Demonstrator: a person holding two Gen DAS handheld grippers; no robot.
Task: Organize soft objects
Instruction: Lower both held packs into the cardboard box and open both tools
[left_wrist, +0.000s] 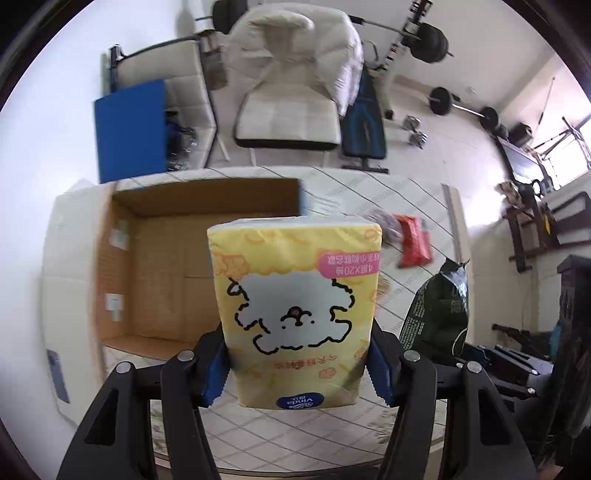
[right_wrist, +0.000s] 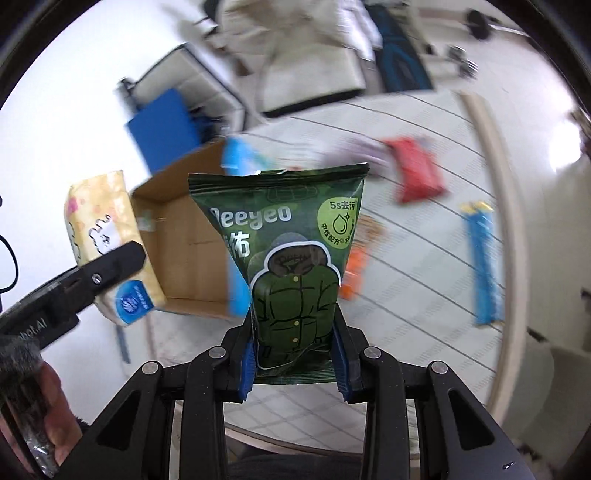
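Tissue pack (left_wrist: 295, 314), yellow, soft-sided, printed with a white fluffy dog outlined in black, a pink label strip at one upper corner and a blue round logo near the bottom edge. Pinched upright between the blue pads of the left claw (left_wrist: 297, 369), pads pressed into its lower sides, lifted above the surface (left_wrist: 424, 192). Held in front of the open cardboard box (left_wrist: 166, 266), over the box's near edge as seen from the left wrist view. Seen also from the right wrist view, left of the box, with the left claw's black finger across it.

Green pouch (right_wrist: 291, 266), dark, glossy, crimped along the top, printed with a padded jacket drawing, white lettering and a light green round badge. Clamped upright by its lower part in the right claw (right_wrist: 295, 365), lifted off the surface, just right of the box's near corner.

Beyond the box on the quilted surface: red packet (right_wrist: 417, 173), blurred; orange packet (right_wrist: 354, 269) right of the pouch; long blue packet (right_wrist: 484, 266) farther right, well apart from the box.
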